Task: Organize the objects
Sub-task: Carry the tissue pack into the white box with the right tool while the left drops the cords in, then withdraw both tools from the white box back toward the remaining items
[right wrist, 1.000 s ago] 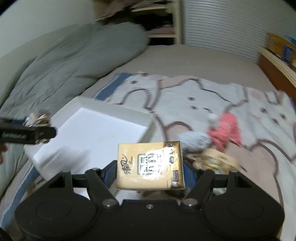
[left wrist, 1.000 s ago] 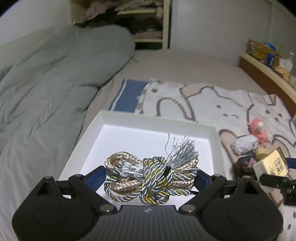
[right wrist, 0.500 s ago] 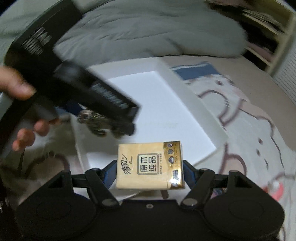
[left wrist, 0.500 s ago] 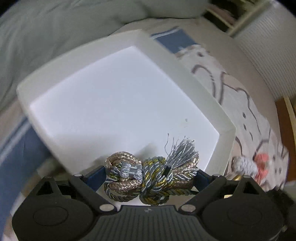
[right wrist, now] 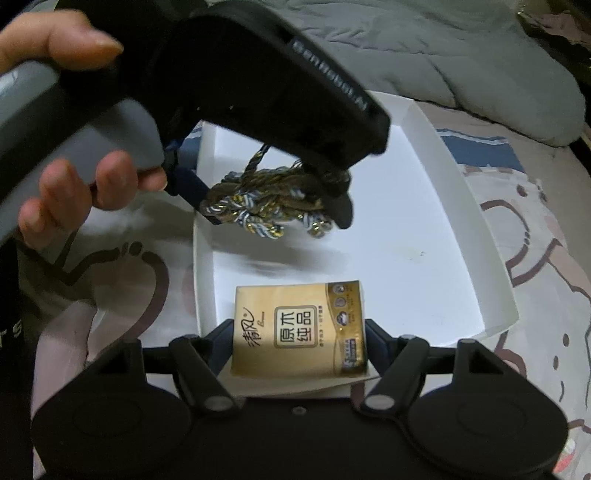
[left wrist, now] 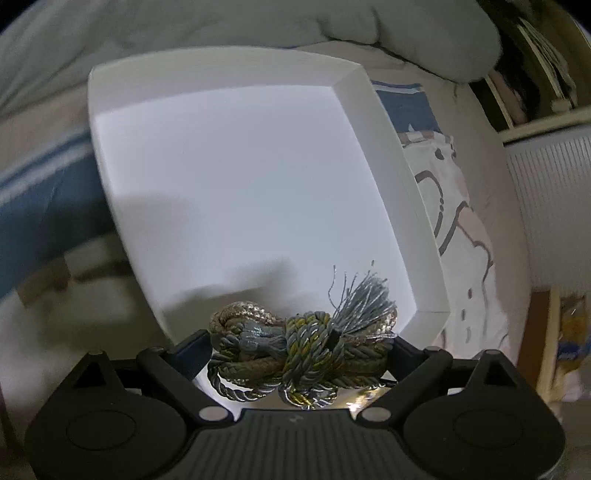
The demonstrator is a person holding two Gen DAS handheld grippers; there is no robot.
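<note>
A shallow white box [left wrist: 391, 140] [right wrist: 476, 206] lies on the bed with nothing resting on its floor. My left gripper [left wrist: 299, 347] [right wrist: 277, 218] is shut on a knotted bundle of gold, grey and silver cord [left wrist: 295, 354] [right wrist: 266, 206] with a grey tassel, held just above the box's near corner. A hand [right wrist: 81, 177] grips that gripper's handle. My right gripper [right wrist: 299, 332] is shut on a gold tissue pack [right wrist: 299, 328] with printed characters, hanging over the box's near edge, below the cord bundle in the right wrist view.
A grey-green duvet [left wrist: 221, 26] [right wrist: 443, 44] is piled beyond the box. A cream blanket with brown cartoon outlines [left wrist: 461, 229] [right wrist: 546, 258] and a blue-striped cloth [left wrist: 48, 192] lie beneath the box. Shelves [left wrist: 528, 74] and a wooden bed edge [left wrist: 543, 332] stand at the right.
Both grippers have rolled and tilted downward, coming in over the white box with their loads. The left gripper now shows large in the right wrist view, close above the tissue pack.
</note>
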